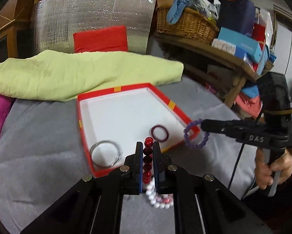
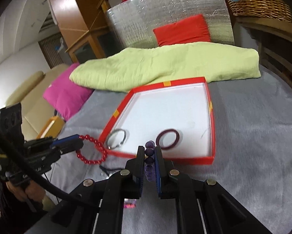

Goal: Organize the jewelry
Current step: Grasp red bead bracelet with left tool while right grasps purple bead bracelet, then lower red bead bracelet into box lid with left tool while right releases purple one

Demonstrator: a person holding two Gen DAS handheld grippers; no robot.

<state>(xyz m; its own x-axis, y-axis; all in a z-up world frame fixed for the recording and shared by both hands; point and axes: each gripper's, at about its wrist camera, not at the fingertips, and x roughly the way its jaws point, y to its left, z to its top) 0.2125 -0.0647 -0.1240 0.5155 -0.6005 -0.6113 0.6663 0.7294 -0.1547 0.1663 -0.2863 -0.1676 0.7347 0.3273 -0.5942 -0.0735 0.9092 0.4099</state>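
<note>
A shallow red box (image 1: 185,117) (image 2: 212,128) with a white floor lies on the grey blanket. In it lie a silver bangle (image 1: 105,153) (image 2: 117,138) and a maroon bangle (image 1: 160,133) (image 2: 167,139). My left gripper (image 1: 147,146) (image 2: 81,143) is shut on a red bead bracelet (image 1: 147,159) (image 2: 92,150), held at the box's near edge. My right gripper (image 2: 149,150) (image 1: 202,124) is shut on a purple bead bracelet (image 2: 149,154) (image 1: 195,136), held by the box's near right corner. A white and pink bead bracelet (image 1: 158,197) lies on the blanket under the left gripper.
A green folded quilt (image 1: 83,74) (image 2: 165,66) lies behind the box, with a red cushion (image 1: 101,39) and a silver foil panel (image 1: 91,15) beyond. A pink cushion (image 2: 66,95) is at the left. A wooden shelf with a wicker basket (image 1: 185,23) and boxes stands at the right.
</note>
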